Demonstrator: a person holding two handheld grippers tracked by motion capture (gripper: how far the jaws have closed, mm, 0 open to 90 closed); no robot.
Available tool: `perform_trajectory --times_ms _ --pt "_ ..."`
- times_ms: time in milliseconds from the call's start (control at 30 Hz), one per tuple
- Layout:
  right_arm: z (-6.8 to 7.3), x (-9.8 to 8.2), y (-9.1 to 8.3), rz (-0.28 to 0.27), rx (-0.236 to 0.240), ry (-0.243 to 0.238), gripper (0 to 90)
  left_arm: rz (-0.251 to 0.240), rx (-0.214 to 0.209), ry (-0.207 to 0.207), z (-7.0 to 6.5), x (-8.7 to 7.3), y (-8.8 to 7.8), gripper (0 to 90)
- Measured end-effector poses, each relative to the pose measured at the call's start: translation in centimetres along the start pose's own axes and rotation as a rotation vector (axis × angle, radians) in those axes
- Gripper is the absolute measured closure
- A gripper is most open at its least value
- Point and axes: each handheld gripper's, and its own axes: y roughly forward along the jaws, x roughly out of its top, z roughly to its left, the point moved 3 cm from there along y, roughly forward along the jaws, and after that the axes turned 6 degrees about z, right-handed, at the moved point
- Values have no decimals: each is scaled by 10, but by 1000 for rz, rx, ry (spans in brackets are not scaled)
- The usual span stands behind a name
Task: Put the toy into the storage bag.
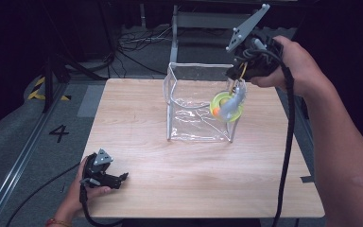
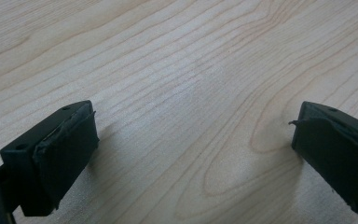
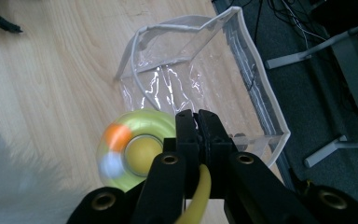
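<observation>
A clear plastic bag (image 1: 196, 124) stands open-topped on the far middle of the wooden table (image 1: 179, 184); the right gripper view looks down on this bag (image 3: 205, 74). My right gripper (image 1: 235, 81) hovers over the bag's right rim, shut (image 3: 197, 116) on a yellow cord (image 3: 196, 196). From the cord hangs a green-yellow ring toy (image 1: 227, 105) with orange and grey parts, level with the bag's right wall. Motion blurs the toy (image 3: 135, 149) in the right gripper view. My left gripper (image 1: 124, 178) rests at the near left, open (image 2: 193, 144) over bare wood.
Grey floor lies left of the table with a painted number 4 (image 1: 59, 133) and yellow-black tape (image 1: 38, 90). Cables (image 1: 137, 45) and metal frame legs (image 1: 175, 33) sit behind the table. A black cable (image 1: 288, 142) trails from the right gripper along the person's forearm.
</observation>
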Motion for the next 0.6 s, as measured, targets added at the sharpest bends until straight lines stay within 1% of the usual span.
perform_trajectory --times_ms 67,200,267,300,333,400,500,533,567,600 --pt "-2 1 0 -1 -3 3 882 -1 1 1 0 0 0 5" --pt "-16 8 3 -4 -22 34 883 -1 1 2 0 0 0 5" --pt "-22 9 6 1 -18 45 883 -1 2 4 0 0 0 5" --pt "-26 10 9 0 -26 52 882 -1 2 4 0 0 0 5" --pt "-28 11 10 2 -28 52 882 -1 3 3 0 0 0 5" --pt "-33 12 14 -2 -36 71 882 0 -1 -2 0 0 0 5" --pt "-37 12 16 -5 -31 78 883 1 -2 2 0 0 0 5" --pt "-41 11 18 -2 -37 93 882 2 -5 -2 0 0 0 5" --pt "-43 10 19 0 -34 95 883 2 -5 -2 0 0 0 5" --pt "-47 9 20 -11 -31 108 883 2 -5 -2 0 0 0 5"
